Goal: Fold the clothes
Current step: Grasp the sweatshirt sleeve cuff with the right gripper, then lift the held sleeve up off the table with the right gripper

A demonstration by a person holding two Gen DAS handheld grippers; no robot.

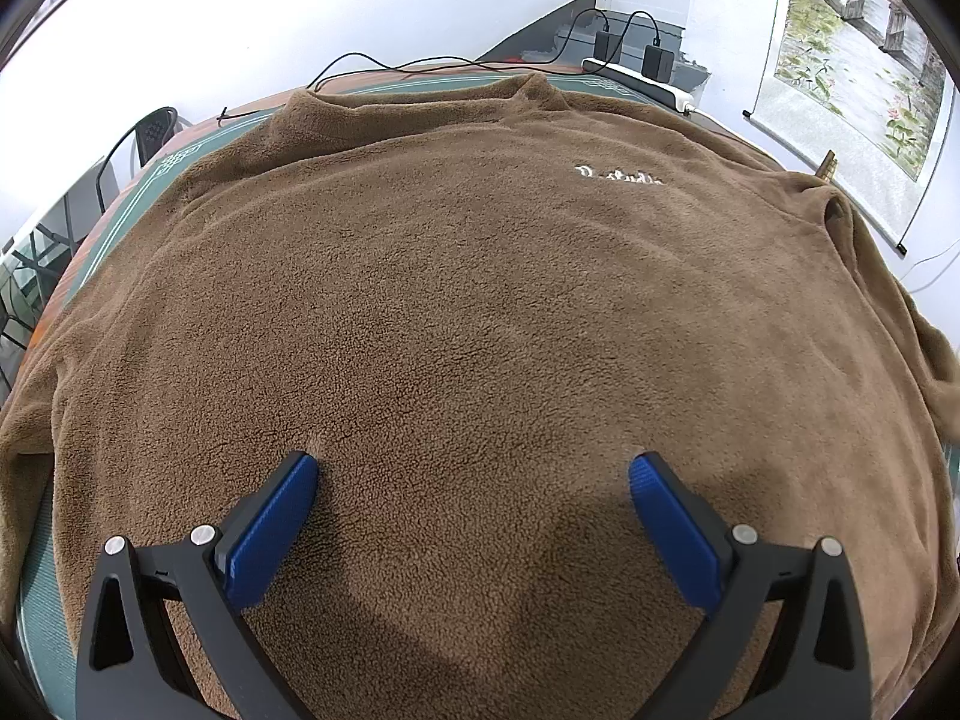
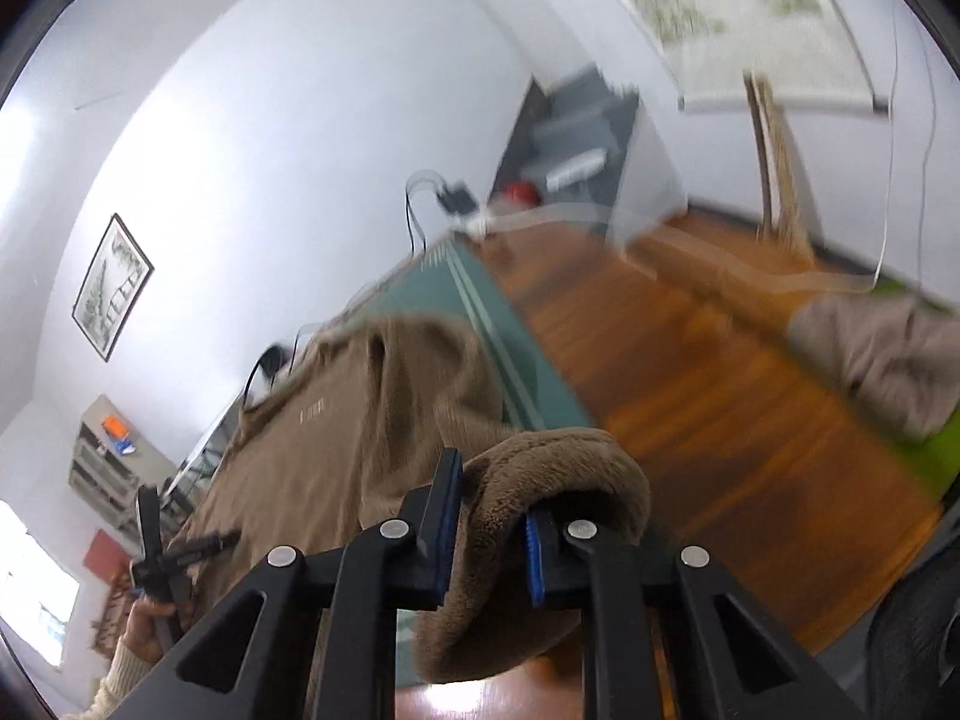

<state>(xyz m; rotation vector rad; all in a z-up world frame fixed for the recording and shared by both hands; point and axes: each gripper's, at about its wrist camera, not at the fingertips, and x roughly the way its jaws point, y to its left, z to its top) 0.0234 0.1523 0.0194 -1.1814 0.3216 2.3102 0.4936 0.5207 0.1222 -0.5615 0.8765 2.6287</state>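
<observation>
Right gripper (image 2: pixel 489 525) clamped on bunched brown fleece sleeve (image 2: pixel 558 480), lifted off green mat (image 2: pixel 510 348). Left gripper (image 1: pixel 474 468) wide apart, fingertips resting on spread brown sweater (image 1: pixel 450 270).

The left gripper (image 1: pixel 474 474) is hanging with jaws spread wide, tips pointing toward twelve o'clock, gripping nothing. The right gripper (image 2: pixel 489 516) is pinching a fold of brown sweater (image 2: pixel 540 480), jaws nearly closed, tilted toward eleven o'clock.
</observation>
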